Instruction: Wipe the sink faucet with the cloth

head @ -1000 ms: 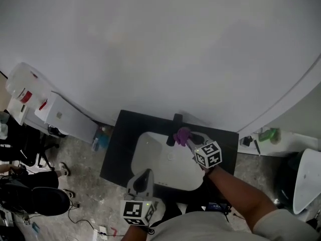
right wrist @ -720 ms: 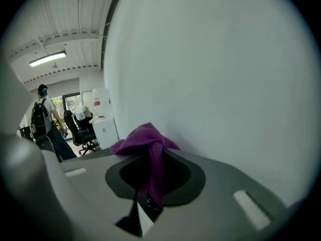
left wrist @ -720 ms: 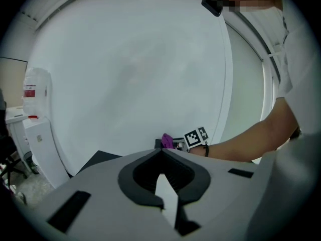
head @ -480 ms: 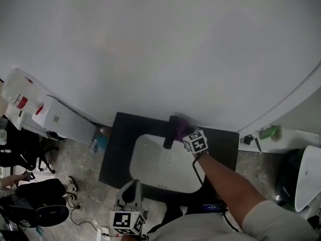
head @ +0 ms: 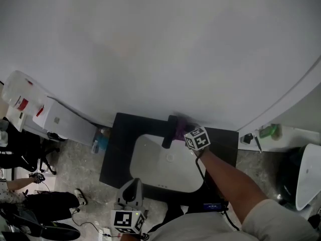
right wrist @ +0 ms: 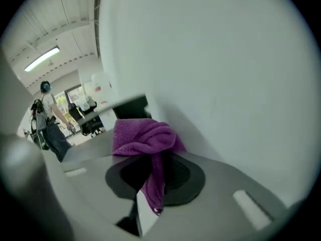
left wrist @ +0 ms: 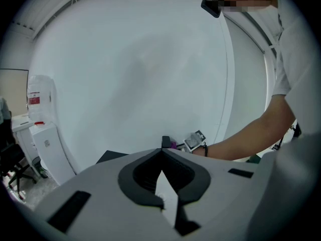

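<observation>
Tightly, right gripper (right wrist: 153, 177) clamps purple cloth (right wrist: 143, 134) at faucet (head: 169, 134).

Purple cloth (right wrist: 143, 137), black faucet (head: 169, 134) (white basin (head: 150, 165))

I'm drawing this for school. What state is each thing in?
left gripper, shut and empty
right gripper, shut on the purple cloth
purple cloth, bunched, held beside the faucet
faucet, no water seen running
sink, basin bare
</observation>
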`<state>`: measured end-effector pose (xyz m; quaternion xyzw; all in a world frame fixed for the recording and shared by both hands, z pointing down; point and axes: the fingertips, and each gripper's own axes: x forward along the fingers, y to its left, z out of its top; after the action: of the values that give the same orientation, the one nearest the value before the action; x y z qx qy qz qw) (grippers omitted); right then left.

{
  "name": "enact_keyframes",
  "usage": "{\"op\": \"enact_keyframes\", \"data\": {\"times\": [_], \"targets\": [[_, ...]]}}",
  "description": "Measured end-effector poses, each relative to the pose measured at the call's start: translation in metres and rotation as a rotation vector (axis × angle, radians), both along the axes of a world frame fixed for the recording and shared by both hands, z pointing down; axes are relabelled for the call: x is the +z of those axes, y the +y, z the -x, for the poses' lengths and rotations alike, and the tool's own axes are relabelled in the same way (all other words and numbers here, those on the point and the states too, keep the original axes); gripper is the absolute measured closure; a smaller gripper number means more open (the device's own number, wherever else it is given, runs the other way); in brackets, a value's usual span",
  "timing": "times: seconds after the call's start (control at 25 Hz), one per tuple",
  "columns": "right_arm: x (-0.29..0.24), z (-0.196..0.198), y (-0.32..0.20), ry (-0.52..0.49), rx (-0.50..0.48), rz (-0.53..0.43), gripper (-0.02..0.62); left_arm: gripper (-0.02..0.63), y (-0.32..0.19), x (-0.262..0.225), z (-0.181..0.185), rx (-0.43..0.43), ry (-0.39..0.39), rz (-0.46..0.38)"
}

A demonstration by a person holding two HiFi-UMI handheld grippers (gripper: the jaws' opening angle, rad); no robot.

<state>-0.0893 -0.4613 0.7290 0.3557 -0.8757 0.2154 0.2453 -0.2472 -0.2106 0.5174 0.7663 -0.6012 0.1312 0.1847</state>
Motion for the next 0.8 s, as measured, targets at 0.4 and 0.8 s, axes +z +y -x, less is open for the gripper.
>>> {"op": "enact_keyframes", "data": {"times": [0.4,0.8], "targets": [[-0.203,0.027,0.037,-0.163,-0.151,-0.294,0.538,0.600,-0.003,-0.025,-0.024,0.043,0.025,-0.062],[-0.320,0.006,0.195,-0.232,-0.188,-0.439,0.537,0.600,0.001,-0.104,-0.067,0.102,0.115,-0.238]]}}
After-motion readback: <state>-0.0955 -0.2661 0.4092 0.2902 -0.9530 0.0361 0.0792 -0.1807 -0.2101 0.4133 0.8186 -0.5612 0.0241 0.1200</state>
